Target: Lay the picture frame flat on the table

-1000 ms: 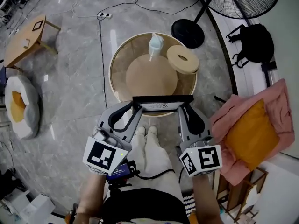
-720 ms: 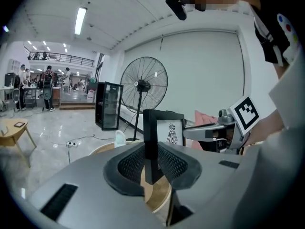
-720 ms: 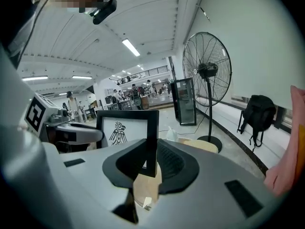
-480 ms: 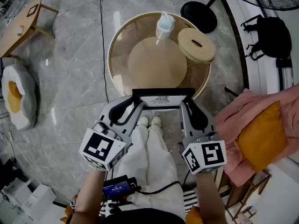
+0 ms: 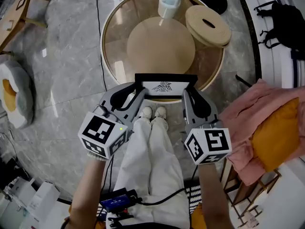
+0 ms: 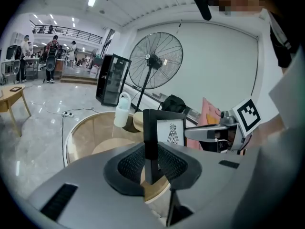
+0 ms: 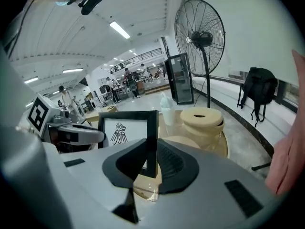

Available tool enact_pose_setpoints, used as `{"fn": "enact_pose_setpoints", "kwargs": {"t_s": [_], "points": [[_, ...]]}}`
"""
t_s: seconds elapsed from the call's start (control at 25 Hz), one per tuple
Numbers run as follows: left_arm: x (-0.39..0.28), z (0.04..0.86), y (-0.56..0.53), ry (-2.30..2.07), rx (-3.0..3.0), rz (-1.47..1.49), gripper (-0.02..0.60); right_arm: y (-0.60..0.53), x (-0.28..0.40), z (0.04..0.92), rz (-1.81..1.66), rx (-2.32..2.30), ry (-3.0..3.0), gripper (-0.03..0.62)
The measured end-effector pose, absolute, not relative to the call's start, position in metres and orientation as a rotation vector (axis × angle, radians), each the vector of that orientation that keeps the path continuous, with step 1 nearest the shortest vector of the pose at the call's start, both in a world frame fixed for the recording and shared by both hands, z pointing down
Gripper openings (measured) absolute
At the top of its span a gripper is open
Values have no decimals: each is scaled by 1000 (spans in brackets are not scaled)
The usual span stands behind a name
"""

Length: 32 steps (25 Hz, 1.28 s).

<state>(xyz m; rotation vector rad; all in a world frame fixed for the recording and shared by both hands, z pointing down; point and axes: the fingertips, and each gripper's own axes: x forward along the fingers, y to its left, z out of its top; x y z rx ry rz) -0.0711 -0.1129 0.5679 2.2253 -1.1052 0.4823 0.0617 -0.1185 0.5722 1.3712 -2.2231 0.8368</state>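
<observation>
A black picture frame (image 5: 165, 85) with a white print of a dark bird figure is held upright between my two grippers, above the near rim of the round glass table (image 5: 114, 56). My left gripper (image 5: 138, 90) is shut on the frame's left edge (image 6: 151, 142). My right gripper (image 5: 187, 93) is shut on the frame's right edge (image 7: 151, 142). The frame's picture side (image 7: 125, 131) faces me. The frame's lower edge is hidden behind the jaws.
On the table stand a pale plastic jug (image 5: 168, 4) and a stack of round wooden discs (image 5: 208, 25), with a round wooden base (image 5: 161, 44) under the glass. A pink blanket with an orange cushion (image 5: 274, 132) lies at right. A standing fan (image 6: 156, 63) is behind the table.
Both grippers with the frame have moved forward over the table's near rim; the table has come closer in the head view. The grip has not changed.
</observation>
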Motion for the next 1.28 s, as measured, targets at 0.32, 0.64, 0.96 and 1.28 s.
{"fn": "enact_pose_setpoints", "kwargs": {"t_s": [0.32,0.64,0.96,1.28], "points": [[-65,627,-128,-1048,2146,520,91,-133,67,630,872,1337,-2179,84],[-63,691,-147,-982,2064,569,92,-150,69,688,915,1295,-2115,84],[-59,738,-154,-978,1997,653,94,-156,72,740,958,1284,-2049,86],[-60,769,-162,-1025,1925,723,105,-166,71,763,970,1281,-2006,86]]}}
